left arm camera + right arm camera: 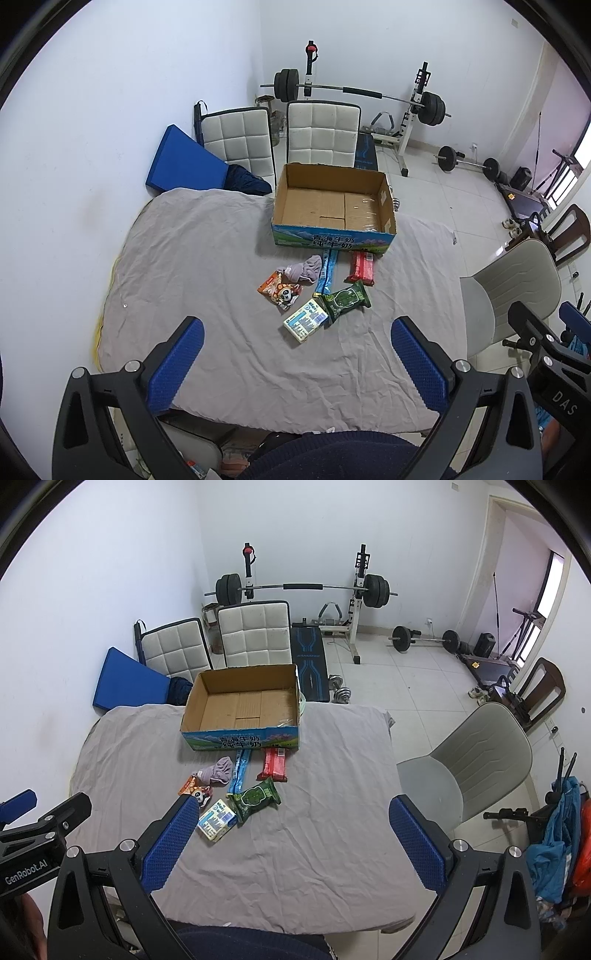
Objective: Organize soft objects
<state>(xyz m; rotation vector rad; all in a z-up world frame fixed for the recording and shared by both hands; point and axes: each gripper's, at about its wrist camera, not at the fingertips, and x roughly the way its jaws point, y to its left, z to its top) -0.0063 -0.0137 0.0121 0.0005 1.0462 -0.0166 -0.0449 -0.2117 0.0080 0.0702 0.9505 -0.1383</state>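
Both grippers hover wide and empty, left gripper (297, 345), right gripper (291, 821); the soft packets (317, 291) lie clustered on the grey sheet (184, 258) just before the empty cardboard box (332, 201) — best approach: pinch the nearest pack gently, lift clear, drop inside

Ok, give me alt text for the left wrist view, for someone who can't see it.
The open left gripper hovers over a grey-sheeted table, holding nothing. Ahead, snack packets and a bunched purple cloth lie before an empty cardboard box; the right gripper is at the right edge.
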